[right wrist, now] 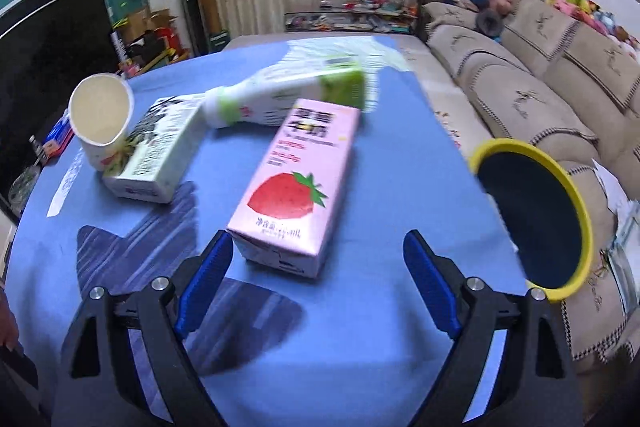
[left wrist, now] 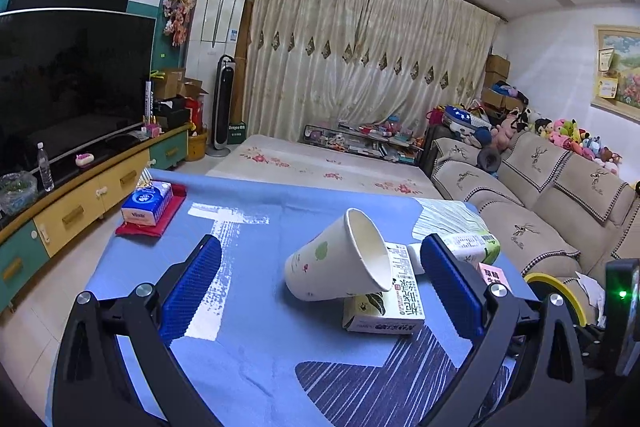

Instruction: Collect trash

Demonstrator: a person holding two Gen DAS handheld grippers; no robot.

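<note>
Pink strawberry-print milk carton (right wrist: pixel 296 183) lies flat on the blue tablecloth (right wrist: pixel 380 163), long axis running from 6 toward 1 o'clock in your right wrist view, near end between your right fingertips. White paper cup (left wrist: pixel 340 259) lies tipped on its side, propped on the green-and-white drink carton (left wrist: pixel 384 299); in the left wrist view its mouth faces about 2 o'clock, base toward 8. That carton lies flat, long axis roughly 6 to 12 in the left view. White plastic bottle with a green label (right wrist: pixel 288 95) lies on its side behind the cartons, neck toward 9 o'clock in the right view, blurred there.

Your right gripper (right wrist: pixel 320 279) tilts steeply down at the table, jaws wide and holding nothing; pads flank the pink carton's near end without clearly touching it. Your left gripper (left wrist: pixel 320 287) points shallowly down over the table, jaws wide, nothing gripped; cup and green carton sit between the pads, apart from both.

Yellow-rimmed round bin with a dark inside (right wrist: pixel 532 215) stands off the table edge at 3 o'clock in the right view, beside the beige sofa (right wrist: pixel 540 75). In the left view only its rim shows, at 4 o'clock, and the right finger hides most of the bottle and all but one corner of the pink carton. Blue tissue pack (left wrist: pixel 147 203) on a red cloth (left wrist: pixel 160 219) sits at 10 o'clock.
</note>
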